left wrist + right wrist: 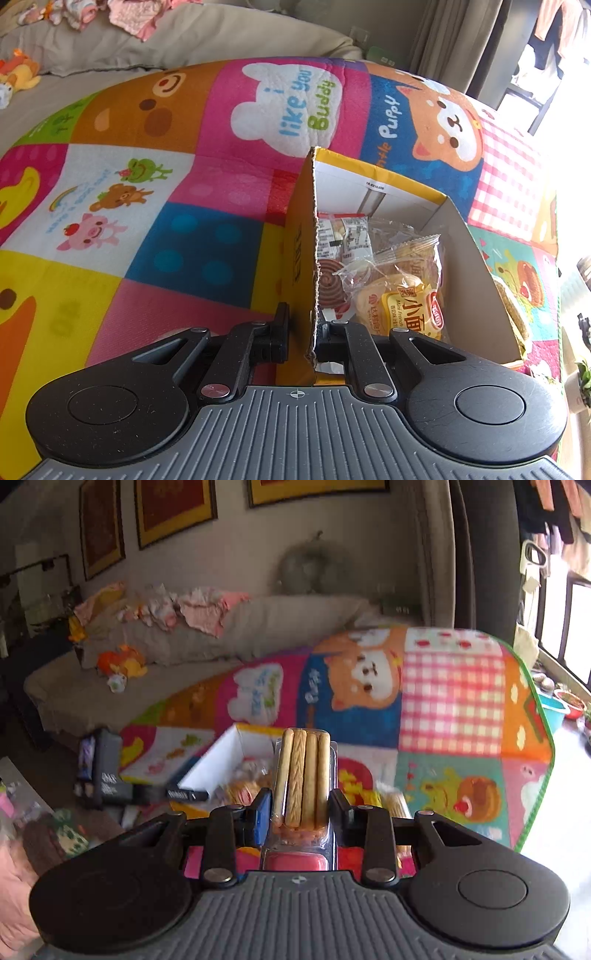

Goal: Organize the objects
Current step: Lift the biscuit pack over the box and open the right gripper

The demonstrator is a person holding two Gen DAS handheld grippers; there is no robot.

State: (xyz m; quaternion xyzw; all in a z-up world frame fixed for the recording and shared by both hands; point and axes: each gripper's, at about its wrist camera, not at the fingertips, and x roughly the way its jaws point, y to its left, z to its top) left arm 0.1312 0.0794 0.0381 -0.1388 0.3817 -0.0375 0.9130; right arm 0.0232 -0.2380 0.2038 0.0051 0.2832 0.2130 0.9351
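Clamped on the near-left wall of the cardboard box (306, 258), the left gripper (301, 332) pinched the card between its jaws — apparently to steady the box on the patchwork play mat (177, 192) while it was filled. Inside, bread-roll packets (402, 302) and other wrapped snacks already lay heaped. Further right, the right gripper (299, 812) gripped a clear pack of biscuit sticks (304, 775) upright, above the mat — probably bound for the box (229, 753), just to its left.
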